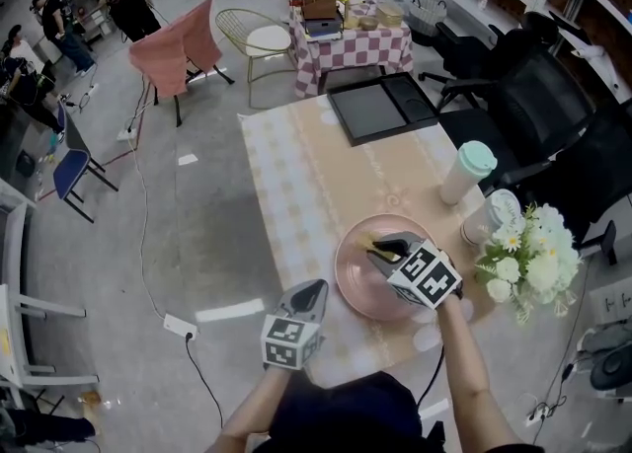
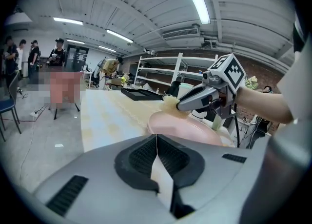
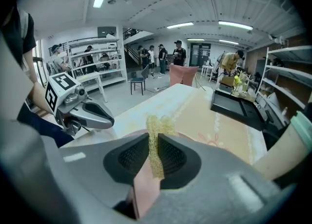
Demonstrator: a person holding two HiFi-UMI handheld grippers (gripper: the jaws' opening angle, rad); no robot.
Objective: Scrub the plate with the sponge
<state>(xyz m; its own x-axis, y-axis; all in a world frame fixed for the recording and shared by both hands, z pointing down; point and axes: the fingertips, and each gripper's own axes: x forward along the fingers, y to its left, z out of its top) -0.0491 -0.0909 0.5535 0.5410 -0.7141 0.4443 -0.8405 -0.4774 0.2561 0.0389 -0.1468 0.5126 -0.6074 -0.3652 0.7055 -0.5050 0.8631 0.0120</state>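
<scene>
Grey workshop floor (image 1: 188,234) surrounds my desk (image 1: 296,175), covered in pale patterned cloth. My right tool (image 1: 381,246) pinches the yellow sponge (image 3: 157,125) over the pink plate (image 1: 354,278). My left tool (image 1: 312,290), jaws together and empty, hovers beside the plate.

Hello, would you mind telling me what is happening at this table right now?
A person is working with a handheld gripper in each hand at a cloth-covered table. The right gripper is clamped on a yellow sponge and holds it over the pink plate, near the rim farthest from the person. The left gripper is shut on nothing and sits to the left of the plate, not touching it.
</scene>
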